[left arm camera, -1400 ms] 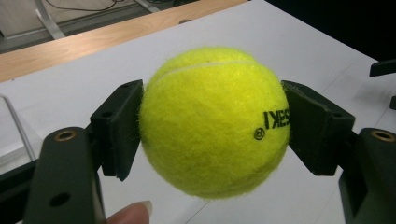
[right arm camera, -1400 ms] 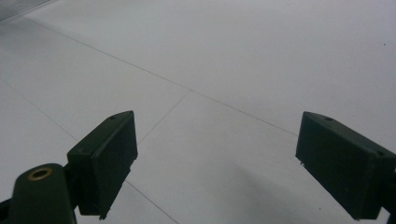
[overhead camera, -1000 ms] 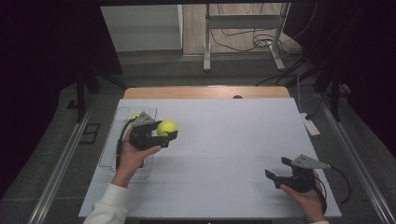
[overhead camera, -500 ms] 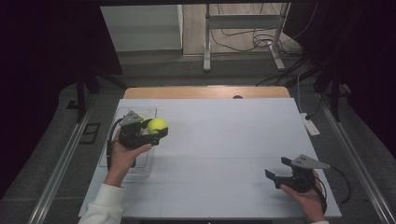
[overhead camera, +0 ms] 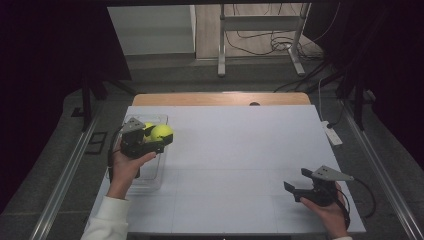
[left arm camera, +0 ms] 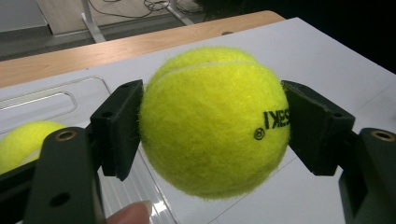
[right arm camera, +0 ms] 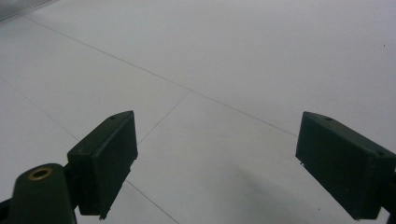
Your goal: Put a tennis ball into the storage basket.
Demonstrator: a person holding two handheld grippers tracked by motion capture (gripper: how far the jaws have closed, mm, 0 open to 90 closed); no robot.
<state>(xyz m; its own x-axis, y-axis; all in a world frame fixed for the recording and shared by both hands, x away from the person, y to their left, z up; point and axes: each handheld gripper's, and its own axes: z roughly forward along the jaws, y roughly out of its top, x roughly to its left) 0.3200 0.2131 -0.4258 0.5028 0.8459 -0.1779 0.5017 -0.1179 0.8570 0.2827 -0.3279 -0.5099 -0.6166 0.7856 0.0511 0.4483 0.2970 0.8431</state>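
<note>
Your left gripper [overhead camera: 159, 142] clamps a tennis ball [overhead camera: 162, 132] above the clear tray's [overhead camera: 150, 177] rim, half hiding a second ball [overhead camera: 148, 127] inside, while your right gripper [overhead camera: 301, 183] hangs wide open, empty, over bare table [overhead camera: 240, 165].

White-topped table [overhead camera: 240, 150] with wooden far edge; grey floor [overhead camera: 165, 75], metal stand legs [overhead camera: 260, 40], loose cables [overhead camera: 260, 42], dark surroundings.

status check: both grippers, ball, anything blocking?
Left gripper shut on tennis ball, held at the clear tray. Second ball already in tray. Right gripper open, idle over table. Nothing blocking.
</note>
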